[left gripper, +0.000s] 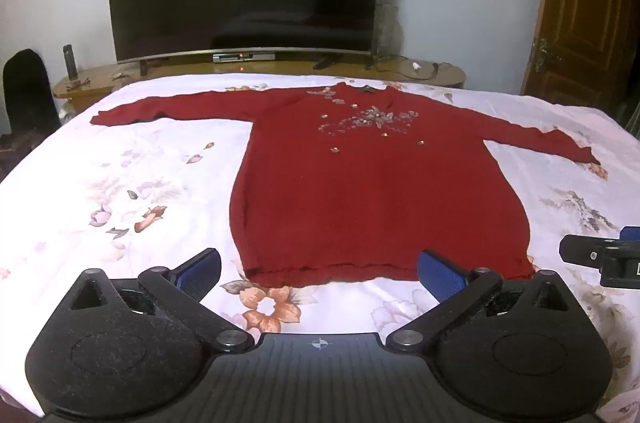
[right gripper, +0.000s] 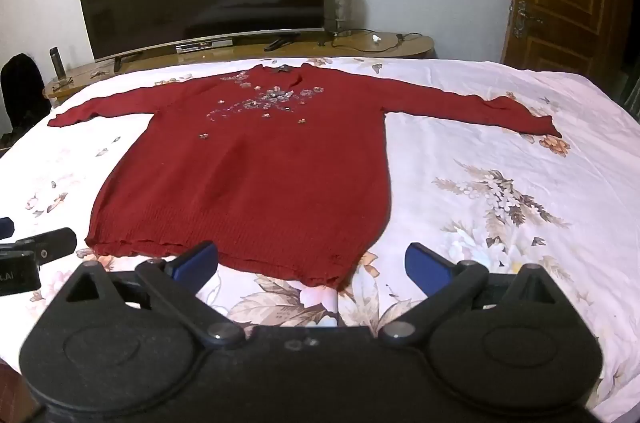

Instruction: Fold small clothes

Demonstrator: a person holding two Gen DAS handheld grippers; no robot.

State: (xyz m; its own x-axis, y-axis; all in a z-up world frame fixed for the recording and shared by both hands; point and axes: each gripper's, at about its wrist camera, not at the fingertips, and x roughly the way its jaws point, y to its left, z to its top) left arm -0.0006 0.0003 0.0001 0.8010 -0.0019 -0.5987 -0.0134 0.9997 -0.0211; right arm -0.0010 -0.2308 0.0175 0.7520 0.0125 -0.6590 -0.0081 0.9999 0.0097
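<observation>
I see the red sweater (left gripper: 372, 199) spread flat on the bed (left gripper: 120, 183), sleeves out. My left gripper (left gripper: 319, 273) and right gripper (right gripper: 312, 263) hover near its hem, jaws wide apart, gripping nothing.

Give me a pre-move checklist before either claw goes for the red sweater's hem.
1. Red sweater laid flat, front up, on the bed sheet: ok.
2. Both sleeves spread out to the sides, not tucked under: ok.
3. Left claw open, nothing between its blue pads: ok.
4. Right claw open, nothing held: ok.
5. Hem lying straight: not ok, it ripples and one corner sags toward the right claw.
6. Claws clear of each other: ok, the right claw only shows at the edge of the left wrist view.
7. Beaded decoration free of snags: cannot tell.
</observation>
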